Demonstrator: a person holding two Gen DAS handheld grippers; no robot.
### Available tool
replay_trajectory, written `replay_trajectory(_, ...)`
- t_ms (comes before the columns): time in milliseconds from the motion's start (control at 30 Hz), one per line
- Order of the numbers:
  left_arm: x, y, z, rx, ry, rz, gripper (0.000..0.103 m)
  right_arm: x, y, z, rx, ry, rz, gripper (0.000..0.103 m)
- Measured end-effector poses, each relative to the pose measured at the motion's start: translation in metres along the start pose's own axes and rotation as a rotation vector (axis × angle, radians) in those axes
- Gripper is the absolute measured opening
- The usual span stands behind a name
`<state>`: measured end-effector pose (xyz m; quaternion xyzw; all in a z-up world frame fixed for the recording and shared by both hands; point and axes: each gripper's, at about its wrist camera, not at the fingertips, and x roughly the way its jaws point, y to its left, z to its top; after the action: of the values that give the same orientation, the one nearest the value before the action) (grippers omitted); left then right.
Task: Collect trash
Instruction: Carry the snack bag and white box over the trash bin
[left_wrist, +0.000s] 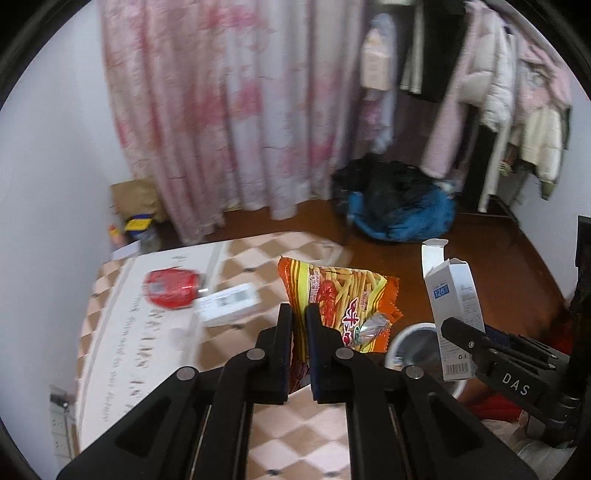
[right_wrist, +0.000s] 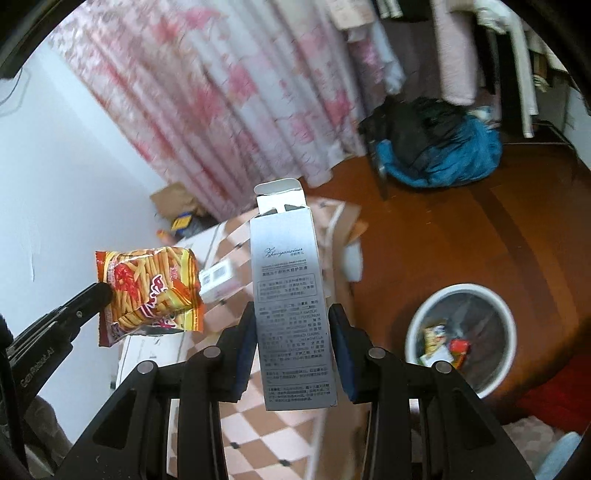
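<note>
My left gripper (left_wrist: 299, 314) is shut on an orange snack bag (left_wrist: 347, 295), held above the checkered table (left_wrist: 258, 258); the bag also shows in the right wrist view (right_wrist: 151, 291). My right gripper (right_wrist: 291, 314) is shut on a tall grey carton (right_wrist: 290, 295) with its top flap open, also seen in the left wrist view (left_wrist: 452, 295). A white trash bin (right_wrist: 417, 325) with wrappers inside stands on the floor to the right, its rim showing below the bag in the left view (left_wrist: 406, 332). A red packet (left_wrist: 170, 290) and a white box (left_wrist: 229, 302) lie on the table.
A pink floral curtain (left_wrist: 229, 110) hangs behind the table. A blue and black pile of clothes (left_wrist: 399, 203) lies on the brown floor. Coats hang on a rack (left_wrist: 498, 92) at the right. A cardboard box (left_wrist: 133, 195) sits in the corner.
</note>
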<state>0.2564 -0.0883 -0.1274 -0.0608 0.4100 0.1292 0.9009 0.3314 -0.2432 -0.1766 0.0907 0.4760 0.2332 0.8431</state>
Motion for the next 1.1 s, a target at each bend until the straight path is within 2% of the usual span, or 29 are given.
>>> replay_trajectory(167,0.021,-0.065,0.003,0.044,0.037,-0.099,0.005,-0.031,-0.069,0.004,0.067,-0.03,-0.071,0.04)
replay_trajectory(333,0.06,-0.131,-0.006,0.085,0.125,-0.178,0.005,-0.033,-0.146,-0.002,0.155,-0.009,-0.14,0.04)
replay_trajectory(567,0.15,-0.194,-0.035,0.115,0.325,-0.219,0.005,0.023,-0.255,-0.032,0.312,0.108,-0.189,0.039)
replay_trajectory(733,0.218,-0.211,-0.057,0.083,0.501,-0.235,0.006,0.077,-0.307,-0.052,0.4,0.185,-0.196,0.039)
replay_trajectory(800,0.23,-0.215,-0.063,0.07,0.531,-0.239,0.006,0.094,-0.323,-0.062,0.434,0.208,-0.191,0.039)
replay_trajectory(900,0.245,-0.218,-0.069,0.079,0.561,-0.201,0.01,0.116,-0.334,-0.066,0.441,0.233,-0.196,0.039)
replay_trajectory(933,0.25,-0.219,-0.071,0.091,0.576,-0.184,0.016,0.122,-0.336,-0.067,0.436,0.244,-0.202,0.04)
replay_trajectory(1000,0.251,-0.22,-0.075,0.097,0.576,-0.167,0.051,0.137,-0.338,-0.068,0.417,0.264,-0.217,0.041)
replay_trajectory(1033,0.251,-0.219,-0.076,0.095,0.57,-0.158,0.084,0.142,-0.337,-0.067,0.41,0.274,-0.224,0.044)
replay_trajectory(1067,0.251,-0.22,-0.076,0.094,0.567,-0.156,0.096,0.148,-0.337,-0.067,0.406,0.288,-0.232,0.053)
replay_trajectory(1100,0.252,-0.218,-0.075,0.093,0.57,-0.15,0.096,0.15,-0.338,-0.069,0.407,0.293,-0.231,0.074)
